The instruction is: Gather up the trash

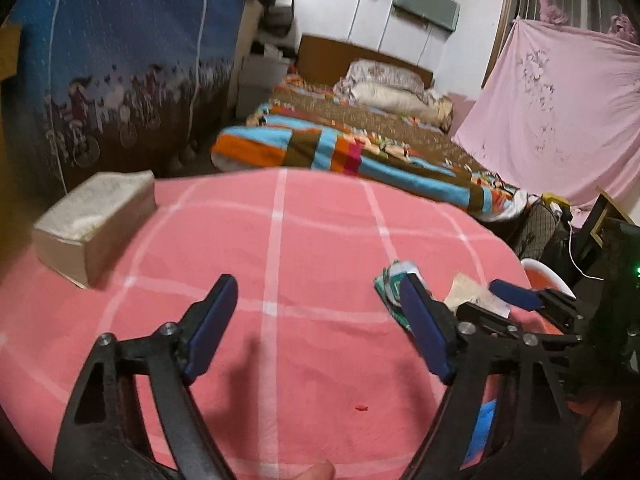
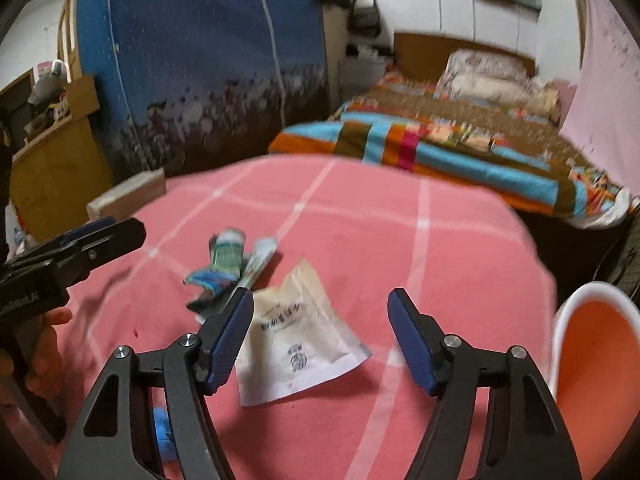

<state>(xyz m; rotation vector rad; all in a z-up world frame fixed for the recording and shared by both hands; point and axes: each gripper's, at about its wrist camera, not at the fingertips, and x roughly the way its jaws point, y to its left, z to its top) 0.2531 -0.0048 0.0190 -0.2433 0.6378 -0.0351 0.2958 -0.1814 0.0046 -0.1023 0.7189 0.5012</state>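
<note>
Your right gripper (image 2: 320,336) hangs with jaws apart over the white wrapper (image 2: 296,344) near the tabletop's right edge; it's light, limp, crinkly, so pinch one corner. Left gripper (image 1: 316,328) gapes empty.

light: dim indoor, soft shadows | blur: motion smear, background soft | edges: fisheye bend, dark corners

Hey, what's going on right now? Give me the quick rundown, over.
Both tongs open, empty: left, right. White wrapper lies under right tongs, green wrapper beyond, both on pink cloth. Bin at right. Nothing blocking.
</note>
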